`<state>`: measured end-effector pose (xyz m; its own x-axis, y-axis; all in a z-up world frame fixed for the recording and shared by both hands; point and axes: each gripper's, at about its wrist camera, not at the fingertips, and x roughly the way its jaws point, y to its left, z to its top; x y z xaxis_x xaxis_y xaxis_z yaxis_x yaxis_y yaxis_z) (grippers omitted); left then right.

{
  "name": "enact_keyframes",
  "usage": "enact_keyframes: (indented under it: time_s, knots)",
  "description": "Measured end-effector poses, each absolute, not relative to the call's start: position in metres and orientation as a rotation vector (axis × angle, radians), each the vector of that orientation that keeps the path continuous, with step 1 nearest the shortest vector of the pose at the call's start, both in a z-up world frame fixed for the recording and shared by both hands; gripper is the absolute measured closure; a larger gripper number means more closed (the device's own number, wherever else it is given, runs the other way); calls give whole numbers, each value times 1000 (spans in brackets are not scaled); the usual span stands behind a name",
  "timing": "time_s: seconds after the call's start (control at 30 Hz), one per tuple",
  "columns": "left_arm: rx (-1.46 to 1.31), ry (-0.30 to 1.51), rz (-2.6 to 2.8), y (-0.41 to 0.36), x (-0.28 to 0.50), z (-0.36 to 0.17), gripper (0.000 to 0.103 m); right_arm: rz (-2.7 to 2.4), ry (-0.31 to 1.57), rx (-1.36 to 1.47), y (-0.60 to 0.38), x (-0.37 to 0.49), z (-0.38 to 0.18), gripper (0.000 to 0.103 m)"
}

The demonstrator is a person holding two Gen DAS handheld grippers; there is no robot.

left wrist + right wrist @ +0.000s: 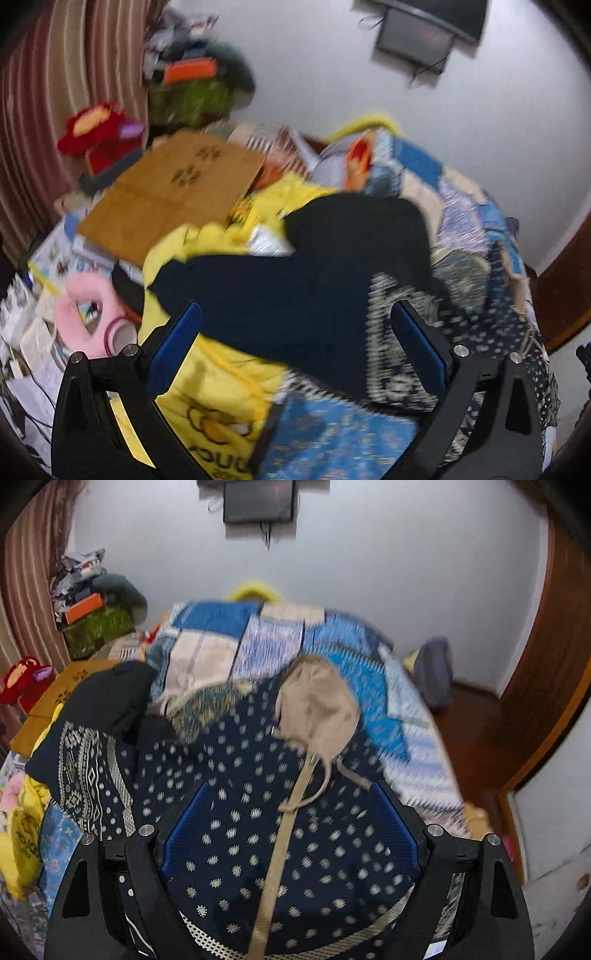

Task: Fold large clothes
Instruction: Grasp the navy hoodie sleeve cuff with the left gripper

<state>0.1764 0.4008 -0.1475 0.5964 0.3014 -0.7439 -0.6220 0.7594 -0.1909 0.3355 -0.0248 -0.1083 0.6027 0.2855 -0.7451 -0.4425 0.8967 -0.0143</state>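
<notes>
- the left claw (295, 325) is seen spread wide, with nothing gripped between its blue pads (417, 347); it is held above a heap of clothes on the bed (413, 716).
- a dark navy garment (280, 295) is draped across the heap just ahead of the left claw, over a yellow cloth (218, 391) printed with a cartoon figure.
- a black garment (354, 225) is piled behind the navy one, toward the middle of the bed.
- the right claw (291, 812) is also spread wide and holds nothing; a navy dotted garment (236, 775) is spread under and between its fingers, though contact cannot be told.
- a beige drawstring bag (317, 705) is laid on the dotted garment, its strap (280, 845) trailing toward the claw.
- a blue patchwork quilt (280, 642) is spread over the far end of the bed.
- a brown board (173, 188) is propped at the bed's left edge.
- both views are blurred.
</notes>
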Motion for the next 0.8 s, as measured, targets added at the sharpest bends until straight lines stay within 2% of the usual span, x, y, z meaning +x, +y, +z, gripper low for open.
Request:
enact_keyframes:
  time_s: [0.23, 0.33, 0.47, 0.6, 0.67, 0.77, 0.8]
  knots:
    - [-791, 835, 452, 450, 173, -226, 1, 421, 964, -169, -24, 351, -147, 18]
    - [-904, 822, 409, 460, 173, -246, 8, 418, 984, -171, -24, 354, -155, 18]
    - [-1010, 815, 399, 473, 178, -267, 9, 408, 993, -172, -21, 361, -162, 18]
    - [-1003, 797, 429, 480, 184, -270, 12, 402, 1008, -163, -22, 364, -167, 18]
    - [-982, 804, 466, 482, 188, -269, 20, 401, 1015, -159, -22, 364, -169, 18]
    - [-921, 822, 527, 484, 193, -265, 46, 399, 1016, -156, -23, 363, -169, 18]
    - [-895, 831, 551, 483, 194, -262, 60, 398, 1014, -154, -23, 362, -168, 18]
